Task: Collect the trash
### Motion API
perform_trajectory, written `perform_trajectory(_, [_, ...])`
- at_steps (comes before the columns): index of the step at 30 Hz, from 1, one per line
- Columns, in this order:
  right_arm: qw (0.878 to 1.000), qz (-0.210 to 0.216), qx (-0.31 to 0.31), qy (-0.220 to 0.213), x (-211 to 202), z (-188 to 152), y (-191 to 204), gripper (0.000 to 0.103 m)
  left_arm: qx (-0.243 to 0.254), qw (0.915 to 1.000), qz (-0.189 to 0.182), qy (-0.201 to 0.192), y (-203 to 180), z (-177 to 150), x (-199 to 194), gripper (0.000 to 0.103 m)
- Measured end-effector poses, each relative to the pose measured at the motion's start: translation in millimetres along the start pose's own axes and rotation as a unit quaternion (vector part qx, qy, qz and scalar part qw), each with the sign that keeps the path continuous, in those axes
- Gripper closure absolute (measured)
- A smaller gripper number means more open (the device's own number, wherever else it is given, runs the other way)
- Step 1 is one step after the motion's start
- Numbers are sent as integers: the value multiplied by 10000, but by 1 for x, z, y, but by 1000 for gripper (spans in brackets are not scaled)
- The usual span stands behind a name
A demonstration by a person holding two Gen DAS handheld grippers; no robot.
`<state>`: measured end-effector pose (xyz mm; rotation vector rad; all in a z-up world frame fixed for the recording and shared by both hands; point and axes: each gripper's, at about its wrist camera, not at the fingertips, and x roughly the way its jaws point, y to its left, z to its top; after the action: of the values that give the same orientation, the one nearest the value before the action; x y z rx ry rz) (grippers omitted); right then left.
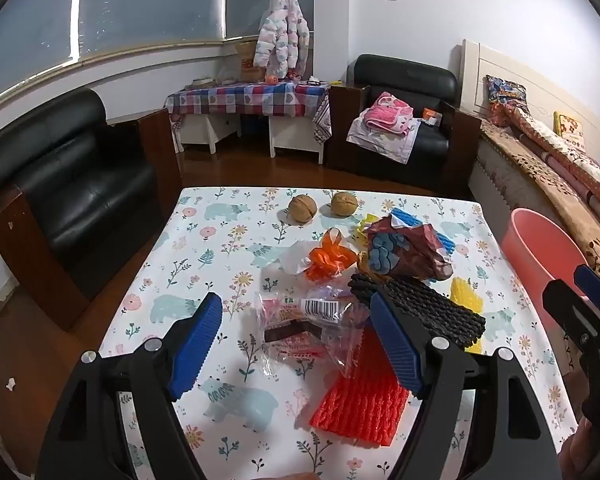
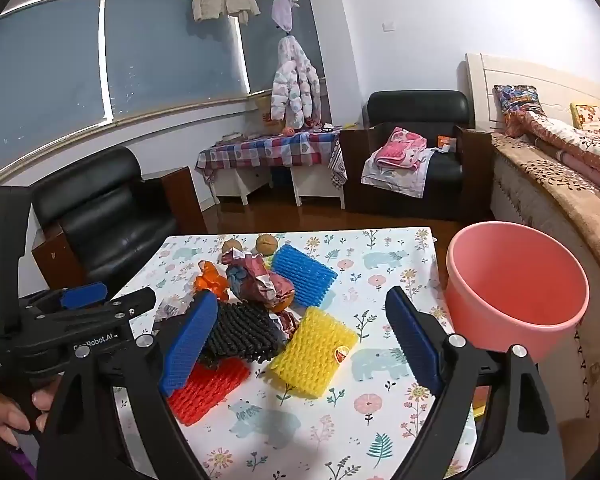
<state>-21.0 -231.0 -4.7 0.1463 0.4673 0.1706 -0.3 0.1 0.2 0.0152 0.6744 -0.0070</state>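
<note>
Both grippers hover with fingers spread wide, holding nothing: left gripper (image 1: pixel 296 344) above a clear wrapper (image 1: pixel 300 328) and red foam net (image 1: pixel 360 400), right gripper (image 2: pixel 300 344) above a yellow foam net (image 2: pixel 312 352). Trash litters the counter (image 2: pixel 380 420); a pink bin (image 2: pixel 516 292) stands at its right edge.

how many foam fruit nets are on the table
4. Blue foam net lies farthest back, near the walnuts; yellow one lies nearest the pink bucket; black one overlaps the red one. More may hide under the wrappers.

table (image 2: pixel 400 360): floral bear-print cloth | centre: black foam net sleeve (image 2: pixel 240 334) | beside it: red foam net (image 2: pixel 208 390), yellow foam net (image 2: pixel 312 356) | behind it: blue foam net (image 2: pixel 304 276), two walnuts (image 1: pixel 324 206)
</note>
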Motion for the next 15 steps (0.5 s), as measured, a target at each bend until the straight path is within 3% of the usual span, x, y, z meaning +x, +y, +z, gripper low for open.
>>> perform_trajectory(15, [9999,-55,-74,-81,-11,6,-2,16,-47,10000,-42,19,1,0,0,27])
